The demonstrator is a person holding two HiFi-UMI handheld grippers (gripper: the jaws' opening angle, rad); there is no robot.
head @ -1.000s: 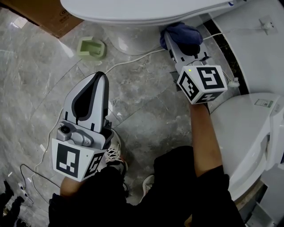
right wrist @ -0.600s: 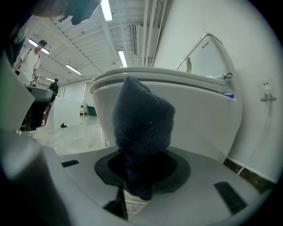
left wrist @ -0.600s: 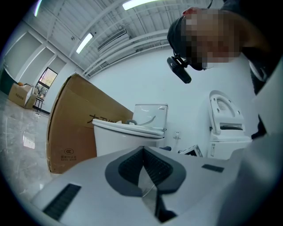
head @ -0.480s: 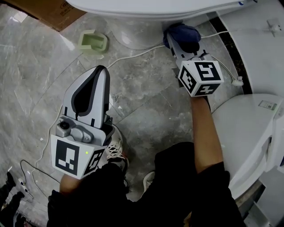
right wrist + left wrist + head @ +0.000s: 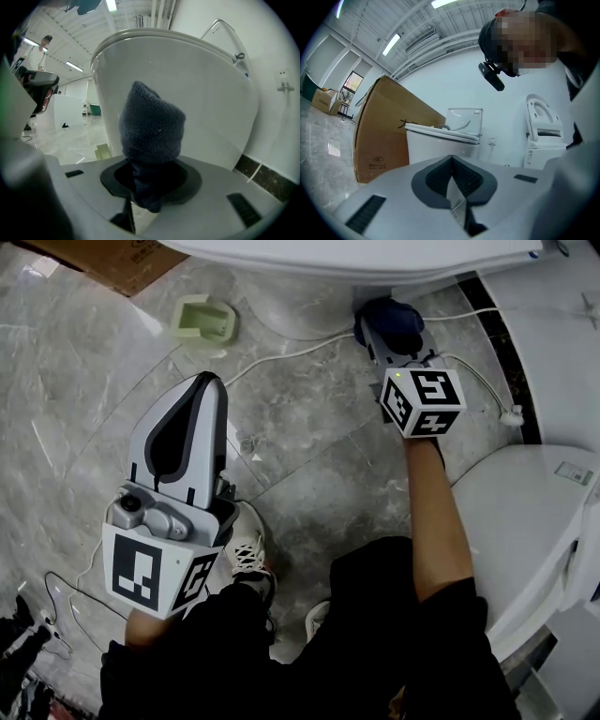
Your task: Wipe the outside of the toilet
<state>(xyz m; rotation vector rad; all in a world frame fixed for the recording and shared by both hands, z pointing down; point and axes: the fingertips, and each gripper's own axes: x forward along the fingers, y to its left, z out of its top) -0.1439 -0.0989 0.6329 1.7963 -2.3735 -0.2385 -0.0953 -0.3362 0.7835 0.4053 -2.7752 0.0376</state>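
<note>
The white toilet (image 5: 375, 257) fills the top of the head view, and its bowl (image 5: 187, 93) looms large in the right gripper view. My right gripper (image 5: 386, 326) is shut on a dark blue cloth (image 5: 392, 317) that rests against the bowl's lower outside, under the rim. That cloth (image 5: 151, 131) sticks up bunched from between the jaws, close against the bowl wall. My left gripper (image 5: 192, 395) is shut with nothing in it. It hovers over the marble floor, well left of the bowl. In the left gripper view its jaws (image 5: 452, 171) point at the toilet (image 5: 440, 140) from a distance.
A second white toilet (image 5: 525, 521) stands at the right edge. A white cable (image 5: 281, 354) runs across the grey marble floor to a plug (image 5: 511, 414). A pale green plastic piece (image 5: 204, 319) lies on the floor, a cardboard box (image 5: 103, 263) at top left. My shoe (image 5: 251, 563) is below.
The right gripper with the cloth has slid a little to the right and upward along the bowl. The left gripper has stayed roughly where it was.
</note>
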